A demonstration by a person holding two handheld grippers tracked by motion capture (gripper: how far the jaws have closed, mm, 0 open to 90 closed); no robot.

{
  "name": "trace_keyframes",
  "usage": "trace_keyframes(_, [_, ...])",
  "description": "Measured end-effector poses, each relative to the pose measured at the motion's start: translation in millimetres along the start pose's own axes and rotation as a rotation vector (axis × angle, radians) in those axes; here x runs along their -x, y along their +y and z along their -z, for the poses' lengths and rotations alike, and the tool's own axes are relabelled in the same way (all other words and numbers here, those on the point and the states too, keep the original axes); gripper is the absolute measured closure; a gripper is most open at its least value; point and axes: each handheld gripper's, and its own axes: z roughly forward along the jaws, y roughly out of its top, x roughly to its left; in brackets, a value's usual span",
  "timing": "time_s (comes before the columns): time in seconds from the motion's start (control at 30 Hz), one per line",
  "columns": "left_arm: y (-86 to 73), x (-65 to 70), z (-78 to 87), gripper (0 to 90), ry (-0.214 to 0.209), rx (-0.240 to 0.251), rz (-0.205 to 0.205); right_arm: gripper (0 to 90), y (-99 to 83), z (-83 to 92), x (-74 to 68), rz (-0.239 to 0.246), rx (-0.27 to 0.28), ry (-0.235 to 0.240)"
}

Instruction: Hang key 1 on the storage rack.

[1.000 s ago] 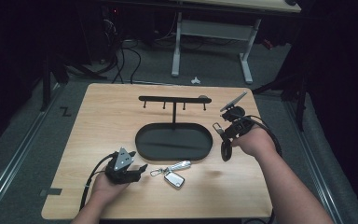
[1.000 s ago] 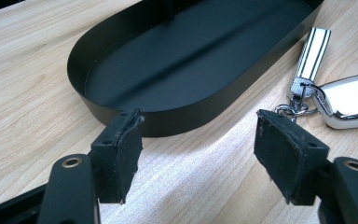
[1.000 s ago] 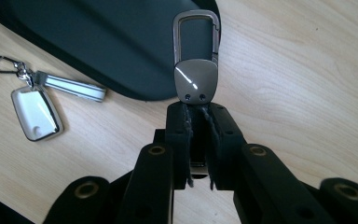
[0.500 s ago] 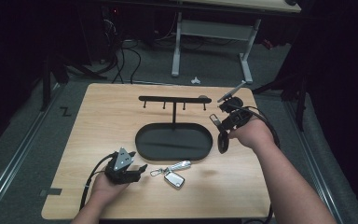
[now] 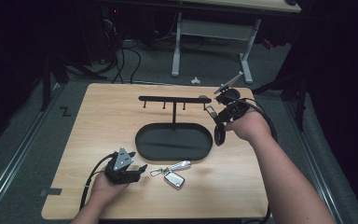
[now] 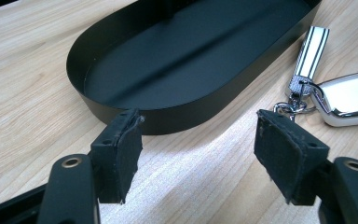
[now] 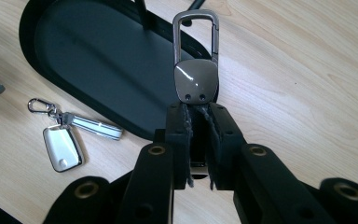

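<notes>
Now, from the high view, our right gripper (image 5: 213, 111) has climbed from beside the right end of the oval tray (image 5: 142, 142) toward the far right edge of the tabletop (image 5: 102, 121), and it sits just off the right end of the hook rack (image 5: 174, 99) that stands over the tray. That shift suggests we are bringing the carabiner key clip (image 5: 210, 110) up to hang on one of the rack's pegs, though it is not yet on one. Our left gripper (image 5: 139, 170) has stayed near the front left corner, resting beside the white key fob (image 5: 173, 178) with its striped strap. Through the left gripper view, our left jaws are spread wide with nothing between them, the tray's near wall (image 6: 168, 119) just ahead and the key fob (image 6: 354, 95) off toward the upper right. Through the right gripper view, our right jaws are pressed together on the lower part of the carabiner key clip (image 7: 196, 79), its open loop pointing away over the tray's rim (image 7: 121, 116), while the key fob (image 7: 61, 148) lies well apart on the wood.
</notes>
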Motion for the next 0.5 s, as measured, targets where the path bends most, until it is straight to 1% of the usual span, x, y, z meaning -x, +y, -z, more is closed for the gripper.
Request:
trace_keyframes(0.2, [-0.1, 0.4, 0.0, 32.7, 0.000, -0.001, -0.001, 80.7, 5.4, -5.7, -3.2, 0.010, 0.009, 0.005])
trace_keyframes(0.27, [-0.1, 0.3, 0.3, 32.7, -0.002, -0.002, -0.002, 80.7, 7.5, -8.2, -4.5, 0.005, 0.004, 0.006])
trace_keyframes(0.3, [-0.1, 0.3, 0.2, 32.7, -0.002, -0.001, -0.001, 80.7, 8.5, -10.3, -4.8, 0.010, 0.003, 0.005])
trace_keyframes(0.47, [-0.3, 0.6, -0.5, 32.7, -0.005, -0.009, -0.004, 80.7, 10.8, -17.4, -4.3, 0.002, 0.010, 0.002])
trace_keyframes(0.5, [-0.4, 0.9, -0.7, 32.6, -0.005, -0.008, -0.006, 80.7, 10.7, -18.5, -4.4, -0.006, 0.008, 0.005])
